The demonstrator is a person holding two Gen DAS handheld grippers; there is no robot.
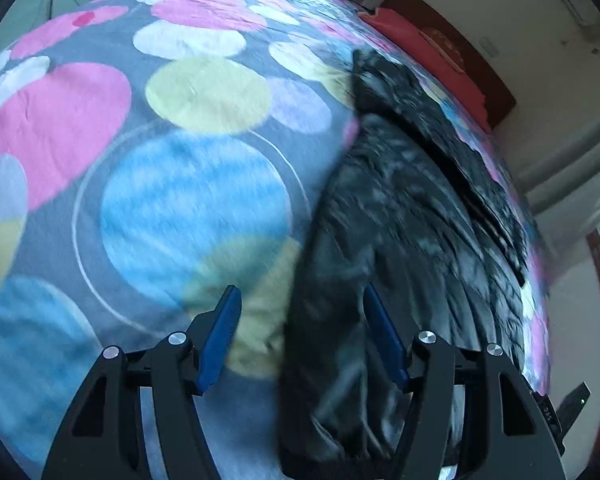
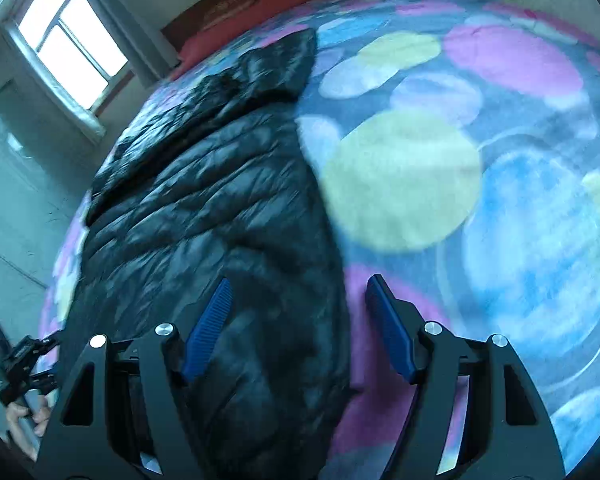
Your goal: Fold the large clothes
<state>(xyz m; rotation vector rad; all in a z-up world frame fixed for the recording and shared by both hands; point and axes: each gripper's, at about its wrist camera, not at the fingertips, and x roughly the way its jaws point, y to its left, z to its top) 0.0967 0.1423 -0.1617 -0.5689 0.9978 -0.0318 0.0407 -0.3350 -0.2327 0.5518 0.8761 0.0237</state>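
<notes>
A black quilted puffer jacket (image 1: 404,240) lies on a bed with a sheet of big coloured circles (image 1: 188,200). In the left wrist view it runs along the right side, folded lengthwise. My left gripper (image 1: 300,296) is open, its blue pads apart over the jacket's left edge. In the right wrist view the jacket (image 2: 204,208) fills the left half of the bed (image 2: 500,240). My right gripper (image 2: 300,286) is open and empty above the jacket's right edge. Both views are motion-blurred.
A red pillow (image 1: 420,40) and dark wooden headboard (image 1: 480,52) stand at the bed's far end. A window (image 2: 68,40) is on the wall beyond. The other gripper and a hand (image 2: 24,412) show at the right wrist view's lower left.
</notes>
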